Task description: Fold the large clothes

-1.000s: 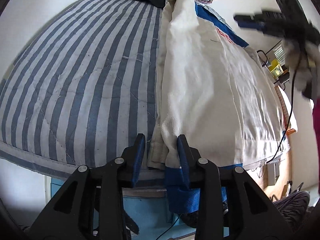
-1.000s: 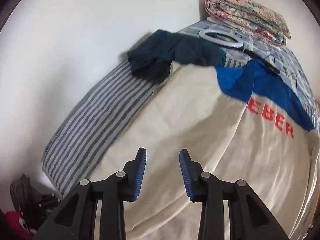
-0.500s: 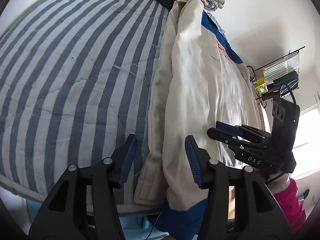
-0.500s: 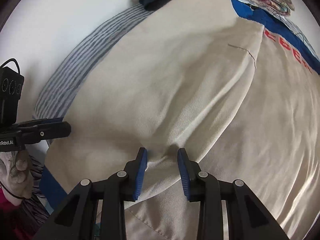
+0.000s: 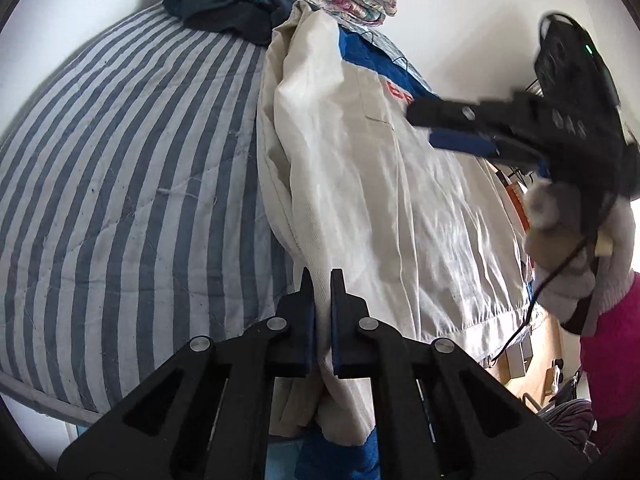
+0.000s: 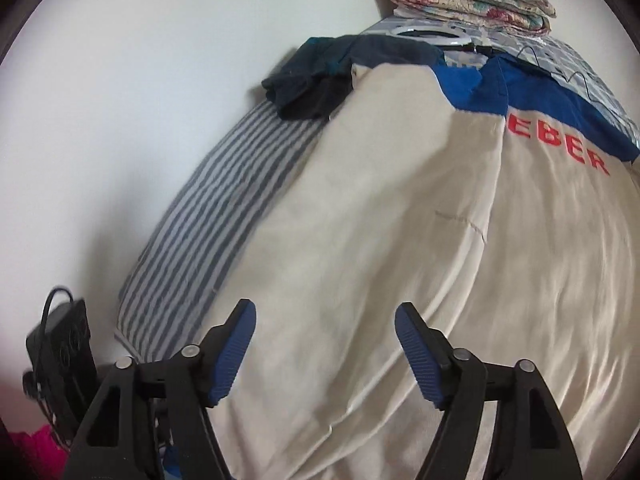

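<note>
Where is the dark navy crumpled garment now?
In both views, the dark navy crumpled garment lies at the far end of the striped quilt, beside the cream jacket's top.

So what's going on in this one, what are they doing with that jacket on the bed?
A person is folding a cream cotton work jacket with blue shoulders and red lettering, spread over a blue-and-white striped quilt on the bed. The left hand-held gripper is shut on a fold of the jacket's near left edge. The right hand-held gripper is open and hangs above the jacket's middle, gripping nothing. A dark navy garment and a folded floral quilt lie at the far end.
</note>
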